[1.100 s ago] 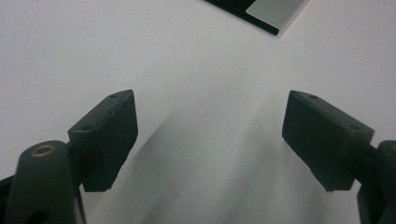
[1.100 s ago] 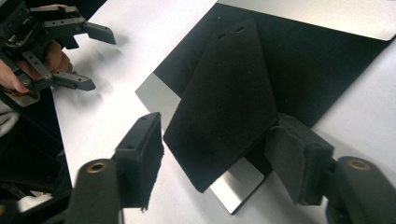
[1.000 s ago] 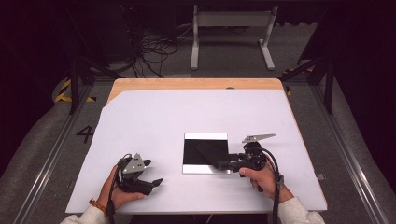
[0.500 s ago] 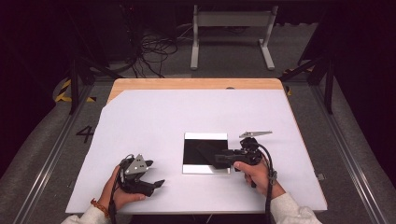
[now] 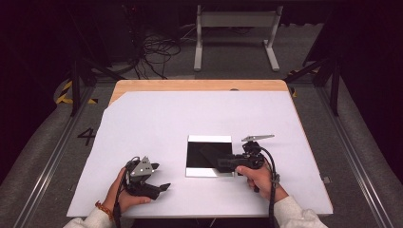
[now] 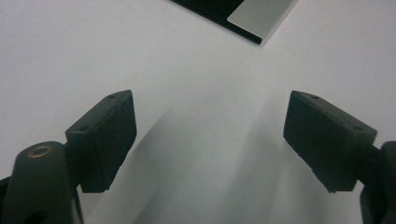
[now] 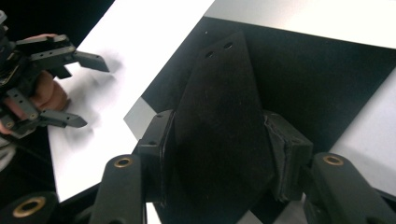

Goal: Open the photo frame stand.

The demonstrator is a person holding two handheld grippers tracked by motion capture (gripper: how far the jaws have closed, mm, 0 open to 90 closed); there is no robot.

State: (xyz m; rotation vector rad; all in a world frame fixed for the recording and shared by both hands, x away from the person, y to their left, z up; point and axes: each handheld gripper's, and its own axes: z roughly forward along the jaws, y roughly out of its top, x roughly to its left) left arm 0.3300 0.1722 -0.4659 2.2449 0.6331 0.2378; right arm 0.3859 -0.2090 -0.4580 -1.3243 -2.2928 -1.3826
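While the left gripper (image 5: 151, 183) rests idle near the front edge of the white tabletop (image 5: 157, 123), its fingers (image 6: 105, 140) spread wide around nothing, the right gripper (image 5: 227, 163) has just been closing its fingers (image 7: 156, 149) on a flat black tapered piece with two small holes (image 7: 222, 121). That piece sits between them and looks clamped on both sides. It hangs over the black square sheet with a silvery border (image 5: 209, 154) lying at mid-table. Judging by this, the pick-up seems done; lifting the piece clear or setting it somewhere remains, and the left hand has no part yet.
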